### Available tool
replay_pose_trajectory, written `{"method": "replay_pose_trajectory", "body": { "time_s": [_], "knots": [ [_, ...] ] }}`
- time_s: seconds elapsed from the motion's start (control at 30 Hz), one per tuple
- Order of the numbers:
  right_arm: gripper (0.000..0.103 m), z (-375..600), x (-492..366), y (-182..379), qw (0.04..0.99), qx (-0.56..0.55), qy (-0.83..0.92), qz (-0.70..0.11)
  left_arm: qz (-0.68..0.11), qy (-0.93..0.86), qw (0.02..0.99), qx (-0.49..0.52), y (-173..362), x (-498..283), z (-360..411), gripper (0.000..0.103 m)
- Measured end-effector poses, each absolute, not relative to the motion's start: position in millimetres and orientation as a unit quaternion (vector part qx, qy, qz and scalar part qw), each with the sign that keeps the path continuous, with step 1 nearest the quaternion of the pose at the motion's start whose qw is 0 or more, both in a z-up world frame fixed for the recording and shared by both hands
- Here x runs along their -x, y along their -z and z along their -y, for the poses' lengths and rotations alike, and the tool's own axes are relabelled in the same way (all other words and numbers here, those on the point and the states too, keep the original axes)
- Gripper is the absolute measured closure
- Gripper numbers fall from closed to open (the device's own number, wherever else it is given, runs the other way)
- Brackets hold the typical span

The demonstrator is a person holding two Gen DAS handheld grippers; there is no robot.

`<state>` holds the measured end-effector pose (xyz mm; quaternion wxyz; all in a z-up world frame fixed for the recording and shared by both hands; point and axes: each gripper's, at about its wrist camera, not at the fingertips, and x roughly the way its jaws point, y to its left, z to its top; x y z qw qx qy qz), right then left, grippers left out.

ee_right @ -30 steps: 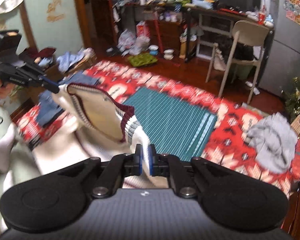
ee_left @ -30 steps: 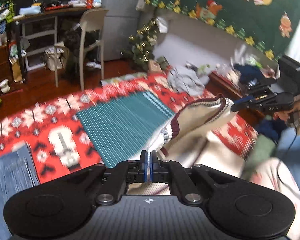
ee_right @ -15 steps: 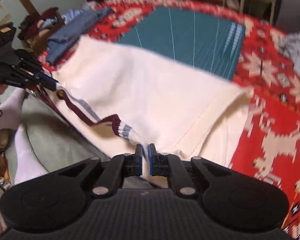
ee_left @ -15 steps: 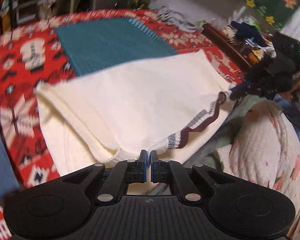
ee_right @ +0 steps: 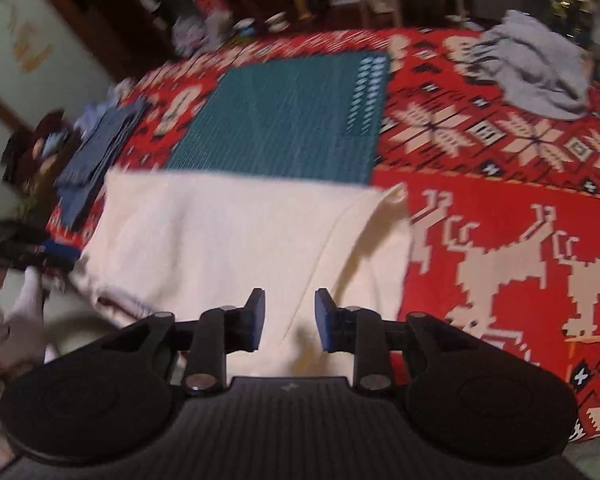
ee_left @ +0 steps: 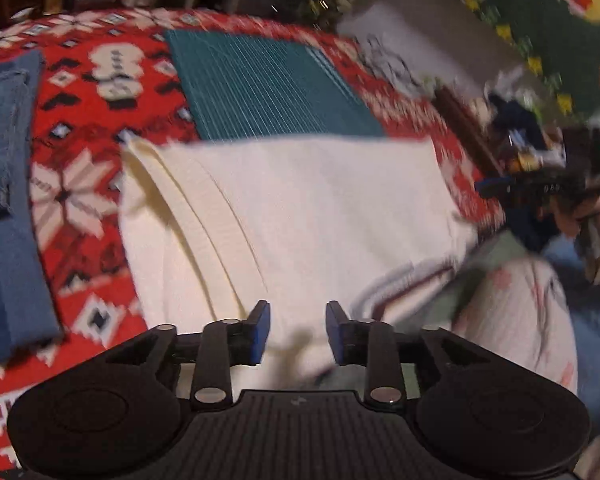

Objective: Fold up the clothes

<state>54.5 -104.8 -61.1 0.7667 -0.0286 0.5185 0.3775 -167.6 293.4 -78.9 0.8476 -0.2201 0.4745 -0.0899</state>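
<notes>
Now your left gripper (ee_left: 298,330) & right gripper (ee_right: 290,318) jaws are both opening, nothing pinched, bc the cream sweater (ee_left: 320,208) lies spread on the red blanket (ee_right: 500,200), overlapping the teal mat (ee_right: 292,120), prob ready for folding.

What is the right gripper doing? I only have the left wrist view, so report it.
Observer: On the right gripper the fingers are opening. Nothing is pinched between them, and the cream sweater lies spread beneath.
Operator: Tell me what lies right of the sweater.
Observer: Red blanket with reindeer figures. No other garment touches that edge.
Operator: Name the next piece to fold.
Observer: Probably the grey garment, crumpled near the blanket's far right corner, apart from the sweater.
</notes>
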Motion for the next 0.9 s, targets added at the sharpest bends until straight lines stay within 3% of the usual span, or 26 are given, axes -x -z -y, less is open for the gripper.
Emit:
{"method": "replay_pose_trajectory", "body": {
  "time_s": [0.07, 0.17, 0.37, 0.73, 0.9],
  "knots": [
    [0.073, 106, -72, 66, 0.779, -0.013, -0.355, -0.518, -0.459, 0.054, 0.852, 0.246, 80, 160, -307, 0.065],
    [0.068, 108, -96, 76, 0.791, -0.085, -0.319, -0.515, -0.433, 0.007, 0.855, 0.286, 86, 147, -327, 0.065],
    [0.068, 108, -127, 109, 0.786, -0.194, -0.239, -0.536, -0.418, -0.061, 0.842, 0.335, 100, 123, -344, 0.065],
    [0.067, 99, -139, 143, 0.776, -0.233, -0.192, -0.553, -0.413, -0.090, 0.816, 0.395, 114, 103, -361, 0.064],
    [0.079, 96, -142, 151, 0.784, -0.231, -0.181, -0.547, -0.415, -0.107, 0.811, 0.399, 116, 98, -364, 0.076]
  ]
}}
